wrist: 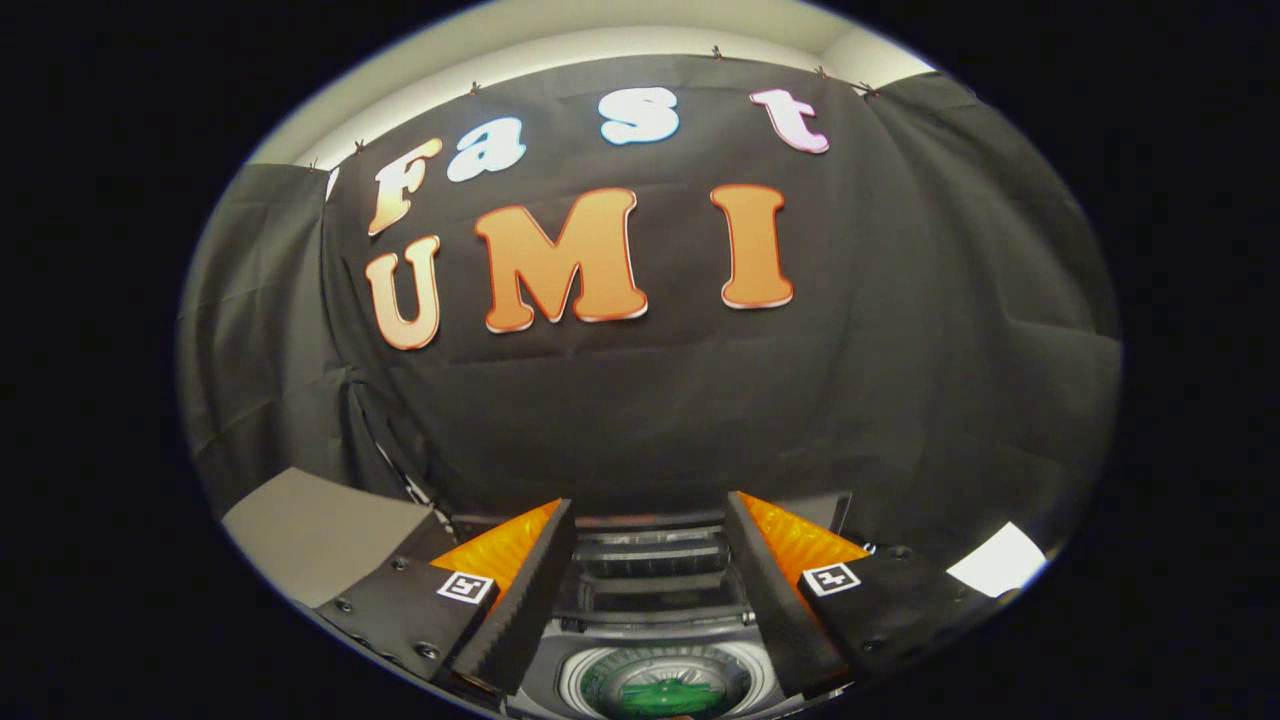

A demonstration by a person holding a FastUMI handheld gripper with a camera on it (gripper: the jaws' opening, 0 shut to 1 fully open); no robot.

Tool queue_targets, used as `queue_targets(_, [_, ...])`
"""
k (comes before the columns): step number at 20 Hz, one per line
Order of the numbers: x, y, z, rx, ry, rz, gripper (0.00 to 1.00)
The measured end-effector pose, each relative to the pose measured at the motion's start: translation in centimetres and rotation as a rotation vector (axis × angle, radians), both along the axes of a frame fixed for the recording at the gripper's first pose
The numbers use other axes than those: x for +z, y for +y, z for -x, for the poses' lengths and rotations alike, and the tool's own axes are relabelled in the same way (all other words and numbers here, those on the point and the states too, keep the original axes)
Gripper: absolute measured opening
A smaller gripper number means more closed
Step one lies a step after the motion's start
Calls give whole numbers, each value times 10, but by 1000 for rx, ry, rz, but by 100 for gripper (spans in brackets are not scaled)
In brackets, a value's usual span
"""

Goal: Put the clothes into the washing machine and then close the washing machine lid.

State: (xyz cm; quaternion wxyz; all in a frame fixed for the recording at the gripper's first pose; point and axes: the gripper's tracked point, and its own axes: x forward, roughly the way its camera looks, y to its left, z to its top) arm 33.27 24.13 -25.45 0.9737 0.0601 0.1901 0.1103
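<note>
**Gripper poised above open washing machine**

The gripper (650, 520) hangs over a top-loading washing machine (655, 650), its two fingers spread wide apart and pinching nothing. Between the fingers, the machine's round drum (668, 685) lies open to view from above, ringed by a pale rim. A green object (672, 697) sits at the bottom of the drum; whether it is clothing or part of the machine cannot be told. Just beyond the drum, still framed by the fingers, stands the machine's dark lid (652, 565), raised and folded back toward the booth's wall. A black cloth wall (900, 380) rises behind the machine and hangs in loose folds to either side. Off to the left of the fingers, a flat grey surface (315, 535) juts out from under the cloth. To the right of the fingers, a small white patch (1000, 560) catches the light near the foot of the wall.
</note>
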Motion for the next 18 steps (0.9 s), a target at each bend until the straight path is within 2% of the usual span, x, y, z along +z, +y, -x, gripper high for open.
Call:
queue_targets(5, [18,10,-55,3,-36,38,97])
queue_targets(13, [-57,48,-106,20,126,87,97])
queue_targets(18, [-102,52,-114,12,216,137,97])
